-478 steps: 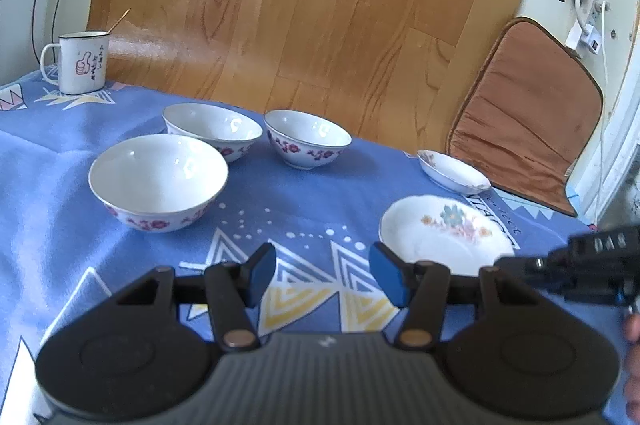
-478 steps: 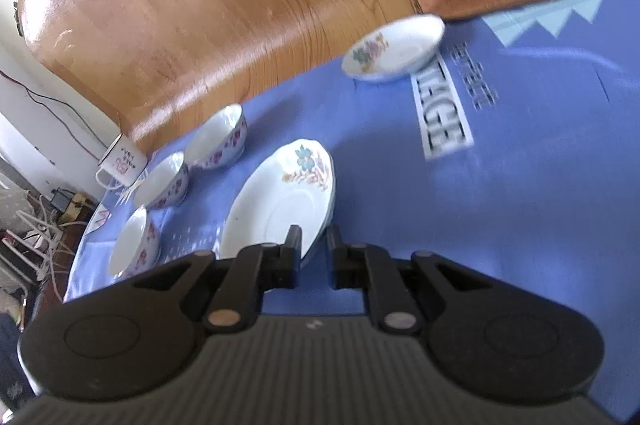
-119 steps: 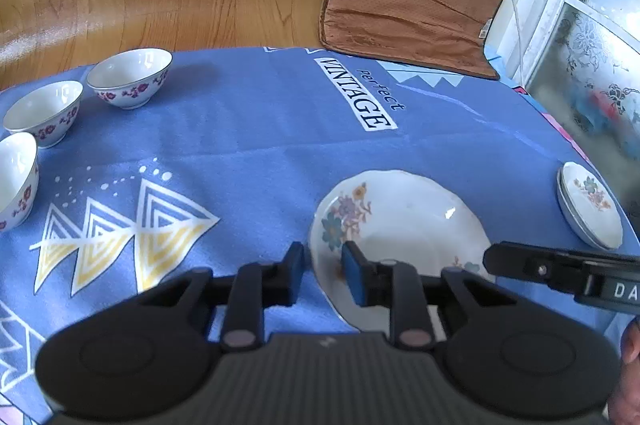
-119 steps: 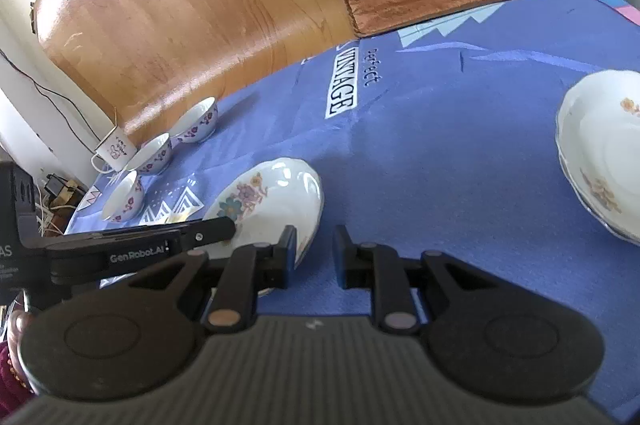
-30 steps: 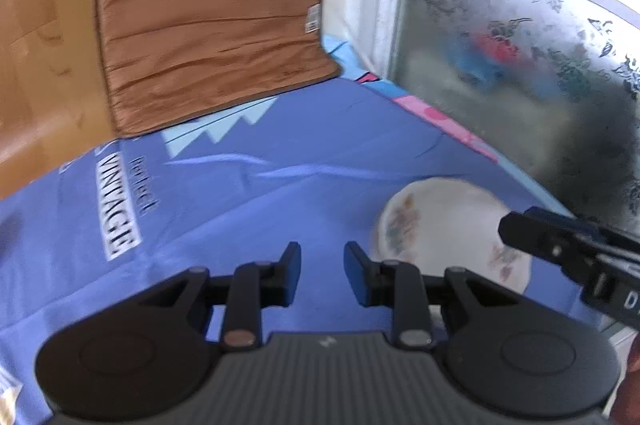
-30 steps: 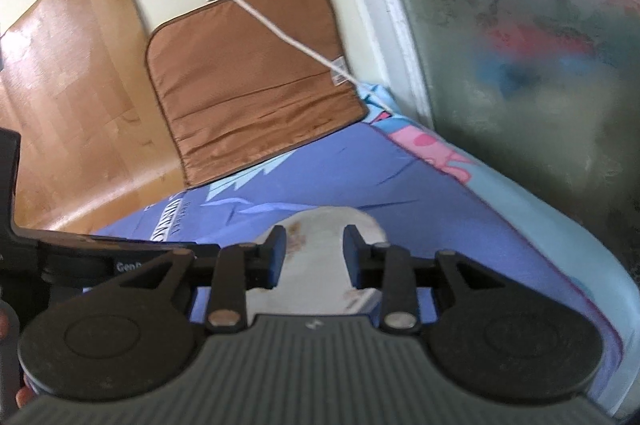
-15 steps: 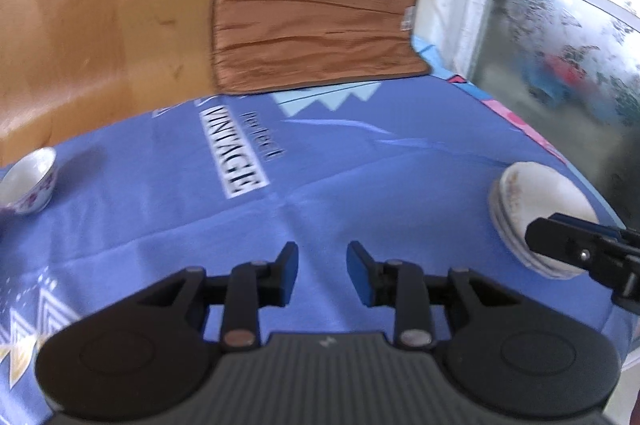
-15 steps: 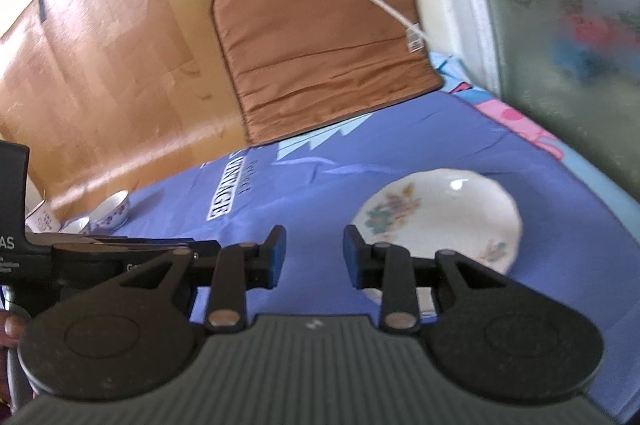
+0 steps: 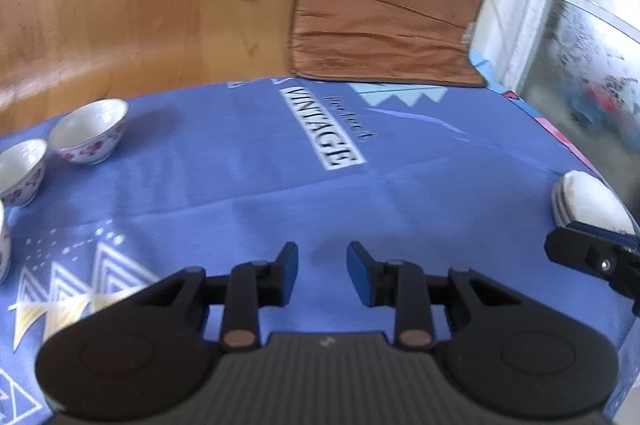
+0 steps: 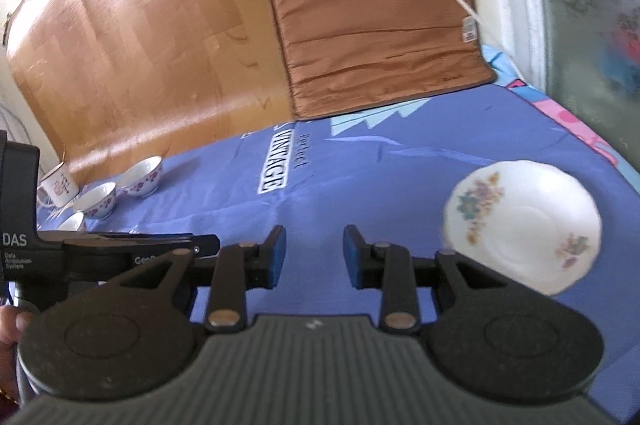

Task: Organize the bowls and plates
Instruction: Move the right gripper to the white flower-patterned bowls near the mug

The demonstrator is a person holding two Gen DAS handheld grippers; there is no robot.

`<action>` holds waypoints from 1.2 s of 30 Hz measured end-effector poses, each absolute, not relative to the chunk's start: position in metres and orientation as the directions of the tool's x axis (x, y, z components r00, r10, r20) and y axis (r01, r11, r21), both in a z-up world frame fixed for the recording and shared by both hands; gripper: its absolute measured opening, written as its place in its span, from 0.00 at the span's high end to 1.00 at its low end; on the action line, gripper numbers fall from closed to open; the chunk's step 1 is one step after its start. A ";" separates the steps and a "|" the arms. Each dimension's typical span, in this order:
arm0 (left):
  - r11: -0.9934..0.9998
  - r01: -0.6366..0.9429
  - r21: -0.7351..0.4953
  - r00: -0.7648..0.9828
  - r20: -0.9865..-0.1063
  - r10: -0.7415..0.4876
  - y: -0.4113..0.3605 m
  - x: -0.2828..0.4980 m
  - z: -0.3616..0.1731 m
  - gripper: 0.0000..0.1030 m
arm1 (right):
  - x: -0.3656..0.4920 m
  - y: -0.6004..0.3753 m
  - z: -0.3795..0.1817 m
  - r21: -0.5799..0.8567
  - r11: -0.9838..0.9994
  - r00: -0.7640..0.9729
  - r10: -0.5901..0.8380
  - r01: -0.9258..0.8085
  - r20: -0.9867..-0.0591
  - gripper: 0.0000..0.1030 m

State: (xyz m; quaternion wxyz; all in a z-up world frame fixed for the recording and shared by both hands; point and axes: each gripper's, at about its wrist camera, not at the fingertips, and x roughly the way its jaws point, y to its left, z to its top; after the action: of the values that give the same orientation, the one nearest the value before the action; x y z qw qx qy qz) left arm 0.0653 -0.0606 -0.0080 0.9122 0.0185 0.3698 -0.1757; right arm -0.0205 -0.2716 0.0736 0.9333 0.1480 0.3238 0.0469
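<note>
Plates [image 10: 524, 225] now stacked at bench edge; both hand-held grippers, left [image 9: 322, 273] and right [image 10: 313, 257], part-open, empty, swinging toward unsorted bowls [image 9: 90, 131].

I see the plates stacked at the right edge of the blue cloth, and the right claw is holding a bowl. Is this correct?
Not quite: in the right wrist view the right claw is open and empty. The plates are indeed stacked at the right edge of the blue cloth.

Both plates now sit stacked [image 10: 524, 225] by the window, each gripper emptied.
</note>
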 end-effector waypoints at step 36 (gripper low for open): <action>0.977 -0.161 -0.141 0.851 -0.522 0.065 0.147 0.015 -0.019 0.66 | 0.059 -0.107 0.083 0.383 0.845 0.574 0.534 -0.373 -0.620 0.66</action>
State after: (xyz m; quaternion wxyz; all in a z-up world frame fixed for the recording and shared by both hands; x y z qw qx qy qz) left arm 0.0154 0.1468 -0.0193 0.9577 -0.0903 0.2667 0.0590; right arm 0.0592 -0.1070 0.0826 0.8809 0.1052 0.3829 0.2575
